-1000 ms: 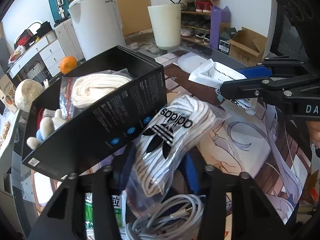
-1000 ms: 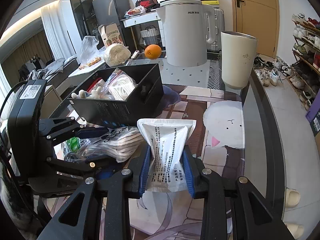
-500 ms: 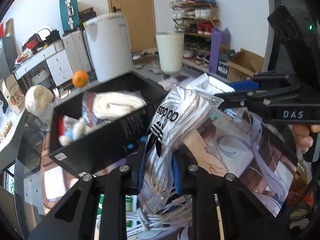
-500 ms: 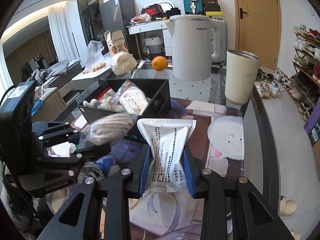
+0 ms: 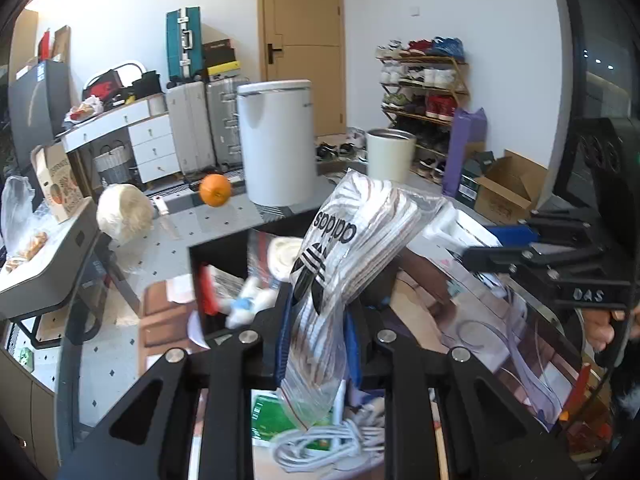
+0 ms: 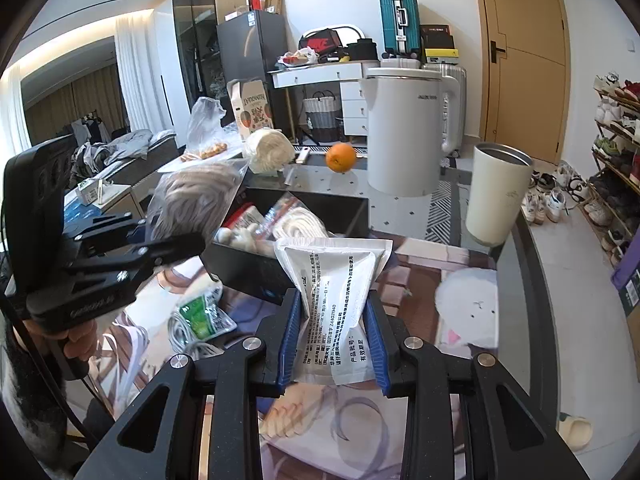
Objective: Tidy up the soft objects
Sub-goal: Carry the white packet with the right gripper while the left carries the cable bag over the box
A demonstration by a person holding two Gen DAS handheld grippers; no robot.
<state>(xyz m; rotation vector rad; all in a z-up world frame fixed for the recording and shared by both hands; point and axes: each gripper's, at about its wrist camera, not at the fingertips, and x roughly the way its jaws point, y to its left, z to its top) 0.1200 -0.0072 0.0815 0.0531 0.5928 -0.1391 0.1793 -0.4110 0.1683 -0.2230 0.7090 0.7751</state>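
Observation:
My left gripper [image 5: 318, 344] is shut on a clear Adidas bag of white rope [image 5: 348, 248], lifted off the table and leaning over the near wall of the open black box [image 5: 218, 252]. That bag [image 6: 196, 200] and the left gripper [image 6: 168, 246] also show at the left of the right wrist view. My right gripper [image 6: 332, 336] is shut on a flat white printed pouch [image 6: 334, 292], held above the table in front of the black box [image 6: 256, 268]. Inside the box lie a bagged white rope coil [image 6: 298, 222] and a small plush toy [image 6: 240, 238].
A green packet [image 6: 200, 314] and a white cable bundle [image 5: 324, 444] lie on the printed table mat. Behind the box stand a white kettle [image 6: 404, 132], a cream tumbler [image 6: 496, 196], an orange [image 6: 340, 156] and a cabbage-like ball [image 6: 266, 150]. The table's right edge drops to the floor.
The left gripper closed on the Adidas rope bag and lifted it from the table up toward the black box. The right gripper rose a little with the white pouch still in it.

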